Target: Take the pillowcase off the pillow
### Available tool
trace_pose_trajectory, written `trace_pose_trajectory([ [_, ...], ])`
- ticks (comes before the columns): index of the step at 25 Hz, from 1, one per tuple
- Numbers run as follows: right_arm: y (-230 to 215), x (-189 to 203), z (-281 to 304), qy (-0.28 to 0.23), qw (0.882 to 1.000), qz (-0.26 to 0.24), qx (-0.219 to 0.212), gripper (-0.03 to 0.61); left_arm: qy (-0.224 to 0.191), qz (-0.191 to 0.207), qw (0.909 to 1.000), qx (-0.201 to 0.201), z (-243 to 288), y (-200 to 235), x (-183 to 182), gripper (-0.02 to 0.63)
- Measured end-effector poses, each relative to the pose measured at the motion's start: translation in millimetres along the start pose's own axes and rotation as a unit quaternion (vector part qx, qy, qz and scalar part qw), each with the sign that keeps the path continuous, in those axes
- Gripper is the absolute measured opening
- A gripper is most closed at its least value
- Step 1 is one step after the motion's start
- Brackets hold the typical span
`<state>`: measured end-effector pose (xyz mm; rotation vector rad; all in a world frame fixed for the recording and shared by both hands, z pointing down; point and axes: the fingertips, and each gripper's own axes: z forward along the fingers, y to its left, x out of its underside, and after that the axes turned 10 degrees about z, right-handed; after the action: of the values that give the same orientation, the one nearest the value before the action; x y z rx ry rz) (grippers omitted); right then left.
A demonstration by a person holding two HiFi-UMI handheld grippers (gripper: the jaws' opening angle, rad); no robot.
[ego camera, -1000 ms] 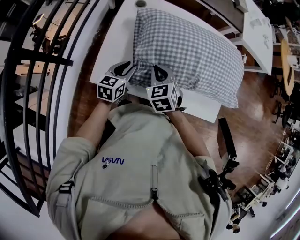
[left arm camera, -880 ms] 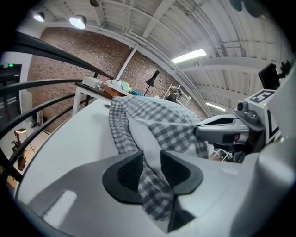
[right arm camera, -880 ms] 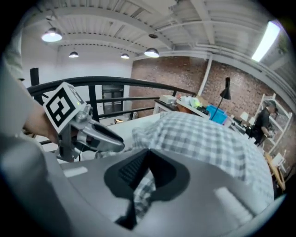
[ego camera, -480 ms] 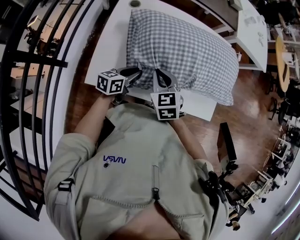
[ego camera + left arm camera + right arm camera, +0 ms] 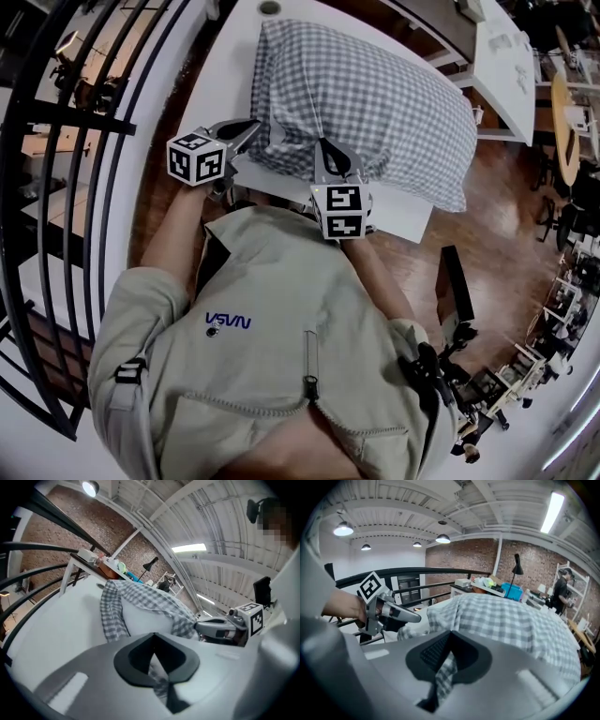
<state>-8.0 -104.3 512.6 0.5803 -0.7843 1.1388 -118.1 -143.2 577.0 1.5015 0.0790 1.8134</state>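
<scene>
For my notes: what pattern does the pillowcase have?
The pillowcase is grey-and-white checked, clearest in the head view.

Lettering upside down on the jacket, coded squares on two cubes

On the chest of the pale jacket (image 5: pixel 309 281), left of the zip, dark blue letters (image 5: pixel 227 322) show as "VSVN", which is "NASA" seen upside down. A small round badge (image 5: pixel 212 331) just below them is too small to read. Farther out, the left marker cube (image 5: pixel 196 158) and the right marker cube (image 5: pixel 341 211) each carry black-and-white square code patterns on their faces, which do not read as words or numbers.
</scene>
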Motion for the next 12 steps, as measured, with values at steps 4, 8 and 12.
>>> trace_pose_trajectory([
  [4, 15.9, -1.2, 3.0, 0.009, 1.0, -0.013, -0.011, 0.006, 0.088, 0.01, 0.9954, 0.037, 21.2, -17.9, 39.5, 0.043],
  [8, 15.7, 7.2, 2.3, 0.03, 0.999, -0.021, -0.003, 0.006, 0.075, -0.03, 0.9917, 0.1, 27.3, -45.0, 47.3, 0.117],
  [12, 15.3, 15.1, 2.0, 0.043, 0.999, -0.017, -0.006, 0.006, 0.092, -0.048, 0.9818, 0.159, 26.4, -58.4, 53.9, 0.201],
])
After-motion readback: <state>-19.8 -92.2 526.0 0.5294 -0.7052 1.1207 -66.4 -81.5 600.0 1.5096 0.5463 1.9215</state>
